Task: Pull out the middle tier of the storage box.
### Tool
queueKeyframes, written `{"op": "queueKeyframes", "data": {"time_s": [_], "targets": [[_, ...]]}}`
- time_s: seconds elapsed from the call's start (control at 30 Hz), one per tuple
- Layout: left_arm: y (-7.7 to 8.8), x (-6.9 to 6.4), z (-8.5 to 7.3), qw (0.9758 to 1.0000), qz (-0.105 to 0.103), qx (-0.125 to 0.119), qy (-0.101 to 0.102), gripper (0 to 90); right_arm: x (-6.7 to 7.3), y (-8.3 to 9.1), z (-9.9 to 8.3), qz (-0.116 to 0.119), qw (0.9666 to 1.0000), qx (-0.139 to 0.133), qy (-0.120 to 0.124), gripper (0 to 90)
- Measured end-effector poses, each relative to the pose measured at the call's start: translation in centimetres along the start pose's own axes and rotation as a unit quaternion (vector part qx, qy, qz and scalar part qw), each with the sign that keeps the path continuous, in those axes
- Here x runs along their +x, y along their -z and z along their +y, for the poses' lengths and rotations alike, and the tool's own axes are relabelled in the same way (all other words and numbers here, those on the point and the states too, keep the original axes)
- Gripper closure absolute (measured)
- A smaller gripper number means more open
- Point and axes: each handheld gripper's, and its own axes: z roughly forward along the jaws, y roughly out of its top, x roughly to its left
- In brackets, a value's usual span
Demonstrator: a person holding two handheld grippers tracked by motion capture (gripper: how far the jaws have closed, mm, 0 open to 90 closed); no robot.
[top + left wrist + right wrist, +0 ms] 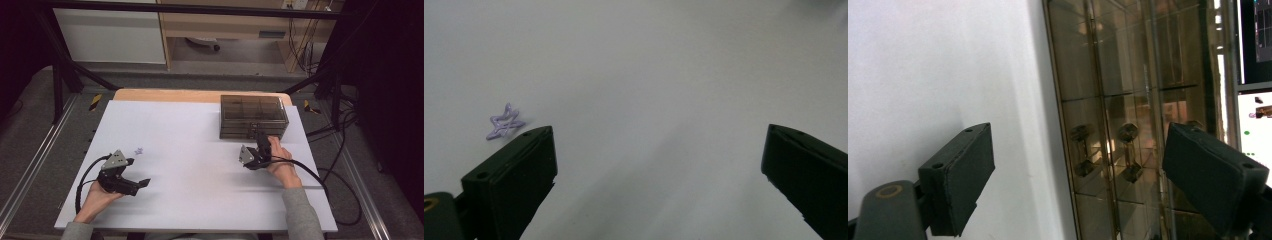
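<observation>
A smoky, see-through drawer box (253,116) stands at the back right of the white tabletop (200,150). My right gripper (263,138) points at its front face, jaws open. In the right gripper view the box (1128,100) appears turned on its side, with two small drawer knobs (1129,150) between and beyond the jaws of that gripper (1077,145); the pads touch nothing. A small purple star-shaped piece (139,150) lies on the table just beyond my left gripper (138,172). The left gripper view has the star (504,122) past the left jaw, and this gripper (658,145) stands wide open around nothing.
A strip of bare wood (165,95) runs along the table's far edge. Black frame bars (60,75) and cables (345,150) flank the table. A white cabinet (110,35) and a shelf unit stand on the floor beyond.
</observation>
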Motion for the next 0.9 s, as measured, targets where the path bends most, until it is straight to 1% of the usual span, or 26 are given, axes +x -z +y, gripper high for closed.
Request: {"op": "queueKeyframes", "data": {"time_s": [0.07, 0.1, 0.17, 0.23, 0.27, 0.3, 0.47, 0.53, 0.57, 0.6, 0.63, 0.73, 0.9], "targets": [[0.0, 0.0, 0.0, 1.0, 0.0, 0.0, 0.0, 0.9, 0.1, -0.2, 0.0, -0.003, 1.0, 0.003, 0.006, 16.0], [0.0, 0.0, 0.0, 1.0, 0.0, 0.0, 0.0, 1.0, 0.0, -0.3, 0.0, 0.0, 1.0, 0.003, 0.008, 17.0], [0.0, 0.0, 0.0, 1.0, 0.0, 0.0, 0.001, 1.0, 0.1, -0.5, 0.0, -0.003, 0.9999, 0.006, 0.007, 18.8], [0.0, 0.0, 0.0, 1.0, 0.0, 0.0, 0.0, 1.0, 0.1, -0.7, 0.0, -0.007, 0.9998, 0.015, 0.011, 20.3], [0.0, 0.0, 0.0, 1.0, 0.0, 0.001, 0.0, 1.0, 0.1, -0.8, 0.0, -0.008, 0.9997, 0.015, 0.017, 21.3], [0.0, 0.0, 0.0, 1.0, 0.0, 0.001, 0.0, 1.0, 0.2, -0.9, 0.0, -0.011, 0.9996, 0.018, 0.017, 21.5], [0.0, 0.0, 0.0, 1.0, 0.0, 0.001, 0.0, 1.0, 0.1, -1.3, 0.0, -0.012, 0.9996, 0.018, 0.019, 23.5], [0.0, 0.0, 0.0, 1.0, 0.0, 0.001, -0.001, 1.0, 0.1, -1.5, 0.0, -0.018, 0.9994, 0.02, 0.02, 25.1], [0.0, 0.0, 0.0, 1.0, 0.0, 0.001, -0.001, 1.0, 0.1, -1.6, 0.0, -0.02, 0.9994, 0.021, 0.017, 25.5], [0.0, 0.0, 0.0, 1.0, 0.0, 0.001, 0.0, 1.0, 0.1, -1.7, 0.0, -0.025, 0.9992, 0.023, 0.023, 26.1], [0.0, 0.0, 0.0, 1.0, 0.0, 0.001, -0.001, 1.0, 0.1, -1.8, 0.0, -0.027, 0.9992, 0.025, 0.019, 26.3], [0.0, 0.0, 0.0, 1.0, 0.0, 0.002, -0.001, 1.0, 0.1, -2.0, -0.1, -0.027, 0.999, 0.027, 0.024, 27.8], [0.0, 0.0, 0.0, 1.0, -0.001, 0.001, -0.001, 1.1, 0.0, -2.3, -0.2, -0.031, 0.9987, 0.033, 0.026, 29.5]]}}
